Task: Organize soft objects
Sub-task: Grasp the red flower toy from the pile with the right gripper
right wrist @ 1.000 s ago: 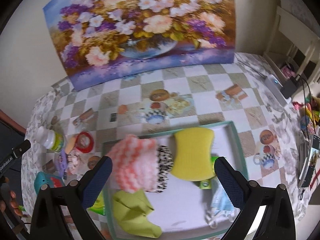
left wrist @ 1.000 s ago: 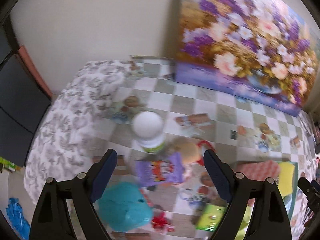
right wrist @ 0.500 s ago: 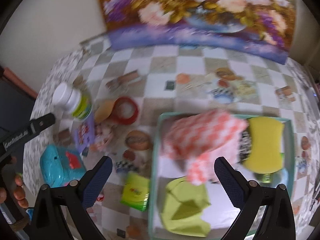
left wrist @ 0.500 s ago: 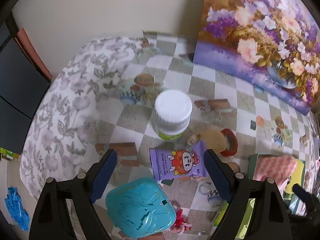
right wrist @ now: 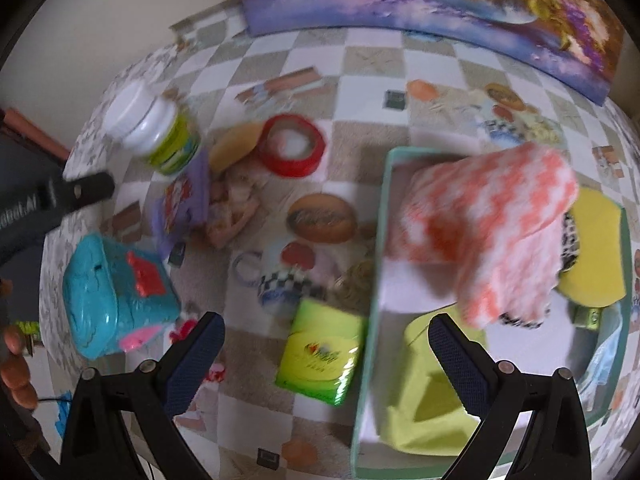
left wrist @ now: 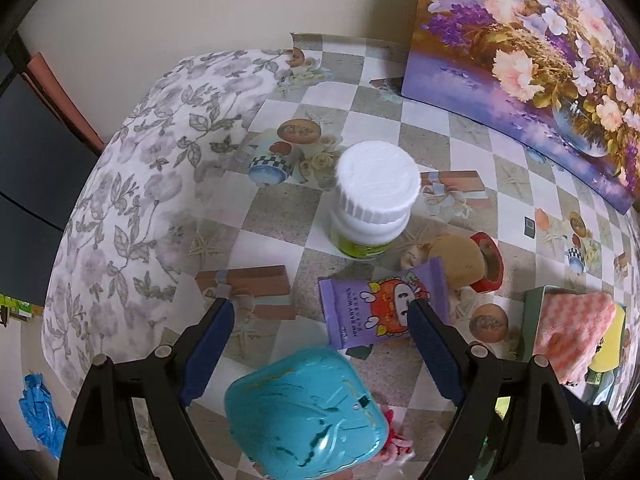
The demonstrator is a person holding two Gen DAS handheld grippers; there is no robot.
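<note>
- Where the checkered tablecloth [left wrist: 372, 108] is covered with loose items, a purple pack of baby wipes [left wrist: 372, 308] is seen lying flat, printed with a red cartoon face; it lies just in front of the left gripper [left wrist: 320, 328], whose jaws are held wide apart with nothing between them.
- In the right wrist view the same pack [right wrist: 182, 204] is blurred and rests beside a pale crumpled soft thing [right wrist: 234, 204]; what that thing is cannot be told.
- A green tissue pack [right wrist: 322, 354] is seen flat on the cloth, touching or nearly touching the outer left wall of the teal tray [right wrist: 382, 208]; the right gripper [right wrist: 324, 356] is held above it, jaws spread and empty.
- Inside the tray a pink-and-white checked cloth [right wrist: 496, 232] is heaped against the far left corner, partly over a black-and-white patterned item [right wrist: 570, 240]; a yellow sponge [right wrist: 596, 248] lies to its right, a folded lime cloth [right wrist: 428, 412] at the near side; white tray floor is left bare between them.
- A white-capped bottle [left wrist: 374, 204] stands upright behind the wipes; a tan sponge [left wrist: 456, 258] and a red tape roll [left wrist: 490, 264] lie to its right, touching each other.
- A turquoise plastic case [left wrist: 308, 412] sits near the table's front edge, between the left fingers [left wrist: 208, 348]; bare cloth is left open to the left, where the table edge curves away.
- A floral painting [left wrist: 528, 60] leans against the wall along the far edge.
</note>
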